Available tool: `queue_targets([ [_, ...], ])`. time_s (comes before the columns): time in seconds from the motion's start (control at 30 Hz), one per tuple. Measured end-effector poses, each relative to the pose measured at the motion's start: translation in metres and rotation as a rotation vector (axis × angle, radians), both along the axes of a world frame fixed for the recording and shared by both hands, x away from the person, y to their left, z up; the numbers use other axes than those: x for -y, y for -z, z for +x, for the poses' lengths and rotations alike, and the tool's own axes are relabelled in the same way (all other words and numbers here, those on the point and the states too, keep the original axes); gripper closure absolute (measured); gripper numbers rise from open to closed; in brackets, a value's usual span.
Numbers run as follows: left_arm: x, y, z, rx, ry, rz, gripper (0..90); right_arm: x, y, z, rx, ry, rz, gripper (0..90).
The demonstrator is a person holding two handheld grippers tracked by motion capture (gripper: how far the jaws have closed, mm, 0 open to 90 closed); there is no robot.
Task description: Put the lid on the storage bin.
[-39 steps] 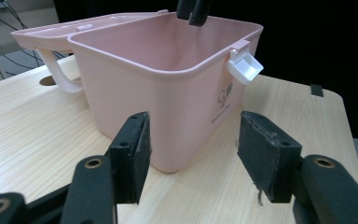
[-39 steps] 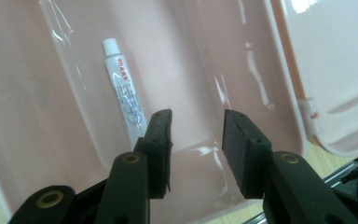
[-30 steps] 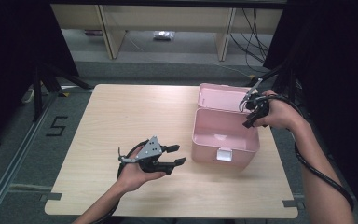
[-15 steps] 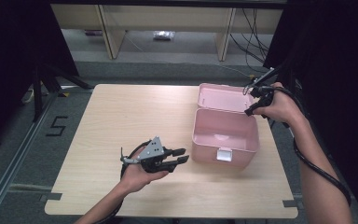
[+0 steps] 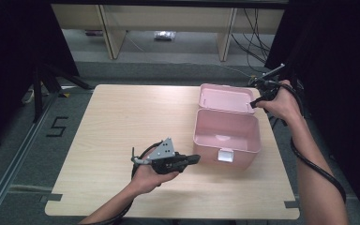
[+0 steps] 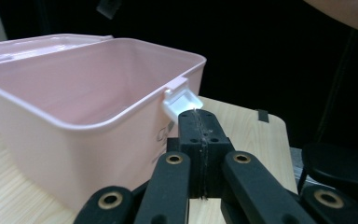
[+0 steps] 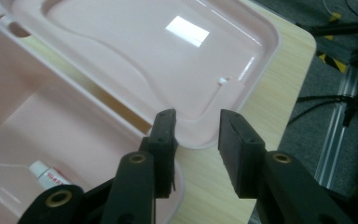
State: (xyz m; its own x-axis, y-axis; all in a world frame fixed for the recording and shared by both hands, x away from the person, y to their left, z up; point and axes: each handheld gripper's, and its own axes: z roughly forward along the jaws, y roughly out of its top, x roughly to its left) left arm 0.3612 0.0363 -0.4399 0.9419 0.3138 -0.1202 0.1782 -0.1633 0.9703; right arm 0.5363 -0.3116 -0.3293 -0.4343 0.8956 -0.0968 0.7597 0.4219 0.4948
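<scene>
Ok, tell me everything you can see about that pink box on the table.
The pink box looks like glossy plastic, rectangular with rounded corners. It stands open on the wooden table near the right edge, its lid laid back flat behind it, inside up. A white latch sits on the front wall. Inside lies a small white tube with red print. The left gripper, shut, points at the latch side; the right gripper hovers open over the lid's corner. Neither visibly touches it.

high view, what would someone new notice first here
A pink box stands open at the right of the wooden table, its lid laid flat behind it. The left tongs sit shut just short of its white front latch. The right tongs hover open above the lid's edge, and a small white tube lies inside the box.
</scene>
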Motion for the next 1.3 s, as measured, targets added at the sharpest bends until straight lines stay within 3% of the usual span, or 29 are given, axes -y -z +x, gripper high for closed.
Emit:
queue_targets([
  [0.13,0.011,0.000,0.000,0.027,0.016,0.009,89.7,0.004,0.002,0.003,0.015,0.047,0.007,68.6],
  [0.27,0.023,0.000,0.003,0.042,0.025,0.016,89.7,0.005,0.004,0.006,0.002,0.085,0.016,68.9],
  [0.6,0.054,0.008,0.016,0.054,0.033,0.031,89.7,0.005,0.007,0.012,0.038,0.111,0.011,69.1],
  [0.87,0.074,0.015,0.023,0.068,0.016,0.033,89.7,0.007,0.009,0.012,0.039,0.123,0.018,69.0],
  [1.17,0.084,0.028,0.028,0.082,0.009,0.060,89.9,0.011,0.015,0.016,0.050,0.157,0.041,70.1],
  [1.3,0.086,0.030,0.027,0.076,0.004,0.048,90.0,0.012,0.020,0.020,0.024,0.197,0.048,71.2],
])
